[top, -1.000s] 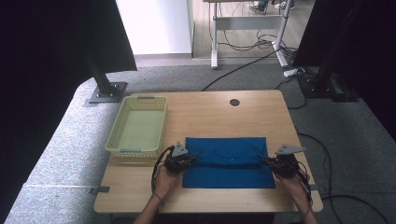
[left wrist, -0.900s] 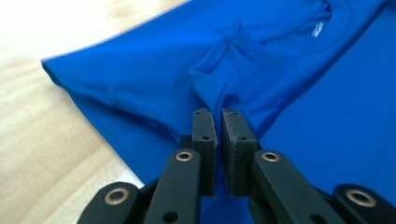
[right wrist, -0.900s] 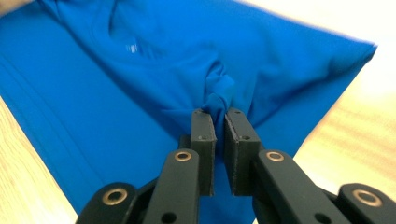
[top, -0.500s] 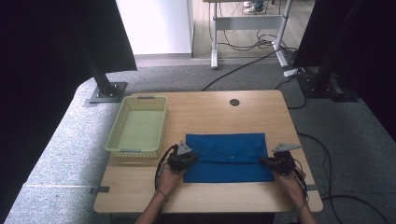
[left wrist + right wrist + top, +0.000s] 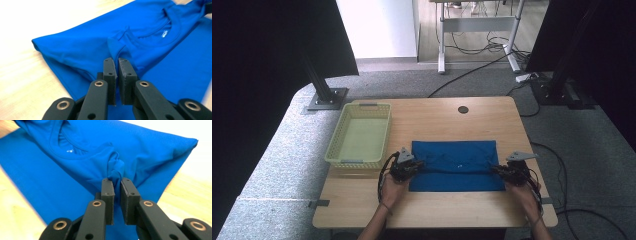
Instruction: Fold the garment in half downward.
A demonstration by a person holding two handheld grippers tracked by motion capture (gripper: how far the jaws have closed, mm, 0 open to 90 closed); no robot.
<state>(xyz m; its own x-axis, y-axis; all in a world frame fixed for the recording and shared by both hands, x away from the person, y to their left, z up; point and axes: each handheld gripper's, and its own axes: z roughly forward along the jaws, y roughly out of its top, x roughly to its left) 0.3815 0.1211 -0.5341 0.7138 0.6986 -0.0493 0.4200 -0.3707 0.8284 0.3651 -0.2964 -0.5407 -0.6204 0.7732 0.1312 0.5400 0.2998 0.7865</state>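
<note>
A blue T-shirt (image 5: 457,165) lies on the wooden table (image 5: 437,120), partly folded, its collar facing up. My left gripper (image 5: 409,166) is at the shirt's left edge, shut on a pinch of blue fabric (image 5: 115,48) that rises between its jaws. At the shirt's right edge my right gripper (image 5: 501,171) is likewise shut on a bunched fold of the shirt (image 5: 116,171). The collar and a small white label (image 5: 164,33) lie just beyond both pinches. A fold line runs across the shirt between the two grippers.
A pale green plastic basket (image 5: 360,135) stands empty at the table's left, close to my left gripper. A round cable hole (image 5: 463,109) sits near the far edge. Bare wood lies behind and in front of the shirt. Cables trail on the floor beyond.
Both grippers have carried the shirt's near edge away from the person, toward the far side. The visible blue area has shortened as the fabric folds over itself.
</note>
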